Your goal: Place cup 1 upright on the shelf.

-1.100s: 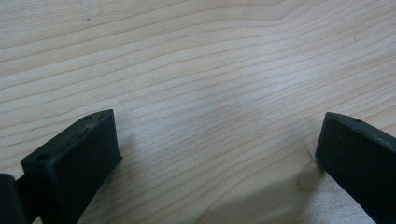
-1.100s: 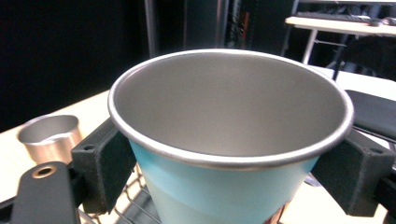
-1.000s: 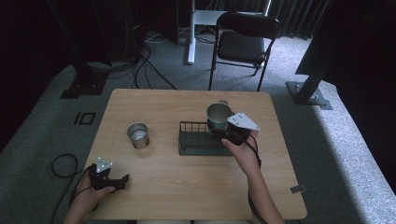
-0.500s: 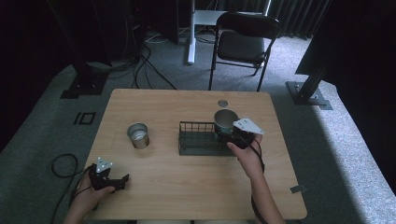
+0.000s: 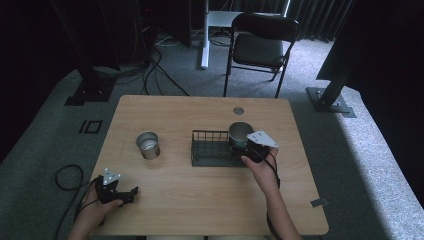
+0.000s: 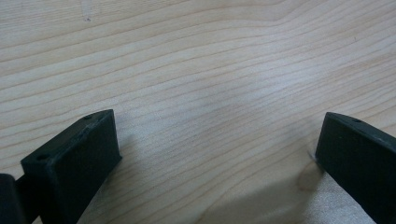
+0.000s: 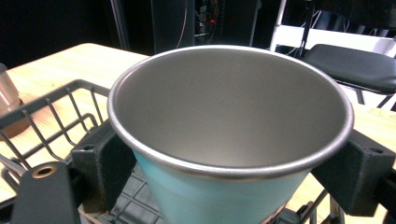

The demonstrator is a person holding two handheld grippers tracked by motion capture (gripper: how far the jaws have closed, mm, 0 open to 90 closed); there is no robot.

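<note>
At the near left corner of the wooden desk (image 5: pixel 200 195), the person's left hand (image 5: pixel 92 207) rested with the left claw (image 5: pixel 131 192) lying low over the bare wood, its two black jaws spread wide with nothing between them, as the left gripper view showed against the plain grain. Further in and to the right, the person's right hand (image 5: pixel 260 167) held the right claw (image 5: pixel 243 145) at the right end of a black wire basket (image 5: pixel 212 149). That claw was clamped on a metal cup (image 7: pixel 229 135) with a light blue outside and a grey inside; the right gripper view showed a jaw pressed against each side of the cup just below its rolled rim. The cup stood upright, mouth up, at the right end of the basket; whether its base touched the basket floor could not be told. Left of the basket, well apart from it, a second metal cup (image 5: pixel 148 144) stood on the desk. Beyond the desk's far edge, a black folding chair (image 5: pixel 260 47) stood on the grey carpet.
</note>
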